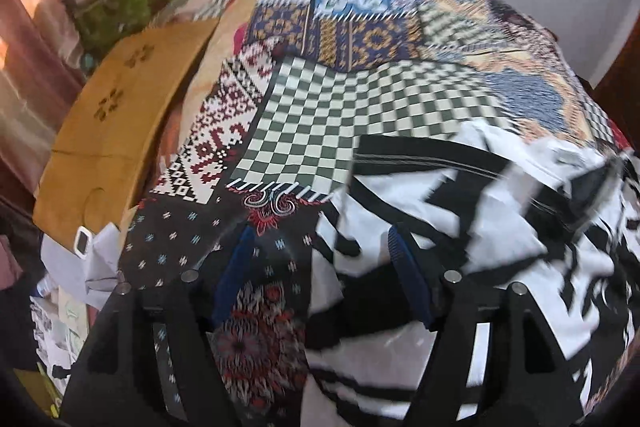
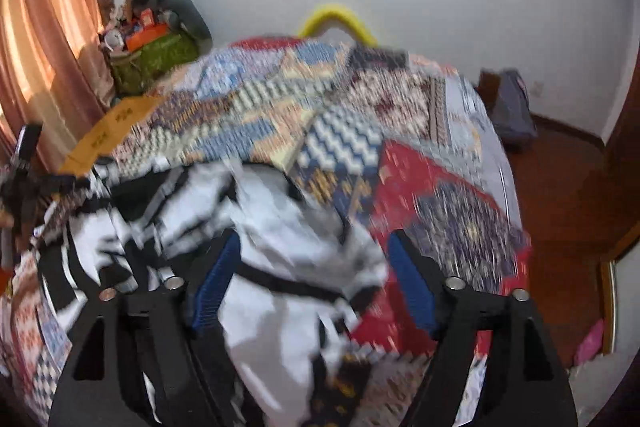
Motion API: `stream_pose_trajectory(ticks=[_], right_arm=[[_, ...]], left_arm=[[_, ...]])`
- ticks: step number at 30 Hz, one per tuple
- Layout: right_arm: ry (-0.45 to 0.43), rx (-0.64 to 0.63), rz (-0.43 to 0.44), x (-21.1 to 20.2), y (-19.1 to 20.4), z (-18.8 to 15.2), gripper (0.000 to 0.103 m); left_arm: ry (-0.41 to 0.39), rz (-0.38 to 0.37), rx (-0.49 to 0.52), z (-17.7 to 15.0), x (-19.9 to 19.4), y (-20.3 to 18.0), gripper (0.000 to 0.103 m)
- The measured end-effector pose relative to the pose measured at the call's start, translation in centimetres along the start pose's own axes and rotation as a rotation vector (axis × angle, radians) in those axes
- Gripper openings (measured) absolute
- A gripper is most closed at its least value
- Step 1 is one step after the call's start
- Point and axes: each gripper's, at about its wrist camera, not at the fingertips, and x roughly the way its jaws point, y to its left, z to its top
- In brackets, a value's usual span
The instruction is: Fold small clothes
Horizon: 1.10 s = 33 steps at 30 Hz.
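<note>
Black-and-white garment [image 1: 460, 211] lies crumpled on the patchwork bedspread [image 1: 320, 115], toward the bed's near side. Left tool [image 1: 320, 267] spread wide, hovering over the garment's left edge, nothing pinched. Right tool [image 2: 314, 279] also spread, white cloth under the gap, fingers not clamping it. Far half of the bedspread is open. Cardboard box [image 1: 120, 99] hugs the bed's left edge; wood floor [image 2: 560, 195] is open on the right. Frames blurred.

Bed under patchwork cover [image 1: 360, 99], black-and-white garment [image 1: 500, 227] crumpled on it, blurred.
</note>
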Motion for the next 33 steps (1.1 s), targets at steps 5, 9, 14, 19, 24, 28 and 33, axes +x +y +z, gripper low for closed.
stream_pose_trajectory(ticks=[5, 9, 14, 19, 24, 28, 33], right_arm=[[0.094, -0.025, -0.023, 3.1, -1.1, -0.7, 0.075], [0.078, -0.003, 0.024, 4.8, -1.2, 0.3, 0.065], [0.065, 0.072, 0.107, 5.4, -1.4, 1.0, 0.009], [0.011, 0.103, 0.125, 4.0, -2.1, 0.9, 0.006], [-0.041, 0.224, 0.122, 3.0, -5.1, 0.4, 0.005], [-0.018, 0.216, 0.085, 3.7, -5.1, 0.1, 0.004], [-0.028, 0.281, 0.109, 4.0, -5.9, 0.9, 0.005]], left_arm=[[0.035, -0.073, -0.038, 1.5, 2.3, -0.4, 0.069], [0.060, -0.139, -0.019, 2.0, 3.3, -1.8, 0.032], [0.009, -0.100, 0.034, 2.2, 2.5, -3.2, 0.007], [-0.148, -0.046, -0.040, 3.3, -1.3, -1.0, 0.004], [-0.218, -0.015, -0.134, 4.7, -2.7, 1.1, 0.004], [-0.214, -0.002, -0.124, 4.8, -2.1, 0.5, 0.004], [-0.157, 0.041, -0.071, 4.7, 0.0, -0.6, 0.007]])
